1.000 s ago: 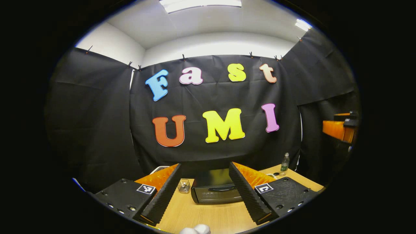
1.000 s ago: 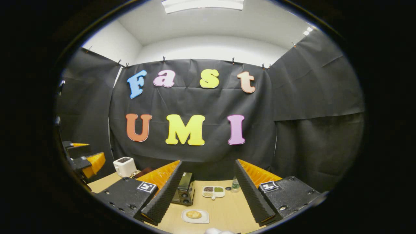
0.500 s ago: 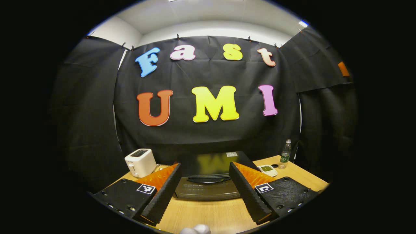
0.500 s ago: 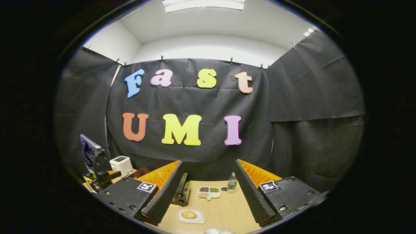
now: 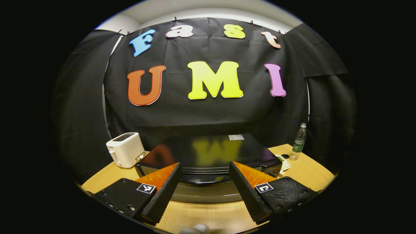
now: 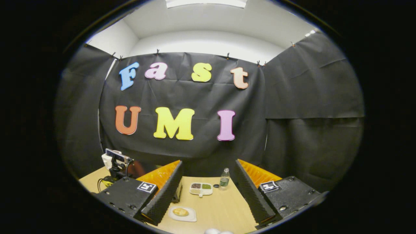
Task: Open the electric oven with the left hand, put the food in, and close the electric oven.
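1. In the left gripper view the left gripper point(image 5: 204, 187) has its two fingers spread wide apart with nothing between them, held low over the wooden table point(image 5: 208, 216).
2. The oven point(image 5: 208, 156) sits straight ahead of this gripper, close in front of the fingertips. It is a black, flat-topped box with a glossy top that mirrors the wall, and a small white label near its far edge. Its door is closed, and a dark curved handle point(image 5: 204, 178) runs across the front, framed between the two fingers.
3. To the left of the gripper and beyond it, a white toaster point(image 5: 125, 149) stands just beside the oven. To the right, farther off, a clear bottle point(image 5: 299, 143) stands on the table.
4. In the right gripper view the right gripper point(image 6: 208, 195) is also spread apart and empty.
5. The food point(image 6: 180, 212), a round golden bun, lies on a white plate point(image 6: 190, 217) just ahead of this gripper, nearer its left finger.
6. Farther ahead between the fingers sit a divided dish point(image 6: 201, 188) of small portions and the bottle point(image 6: 224, 179).
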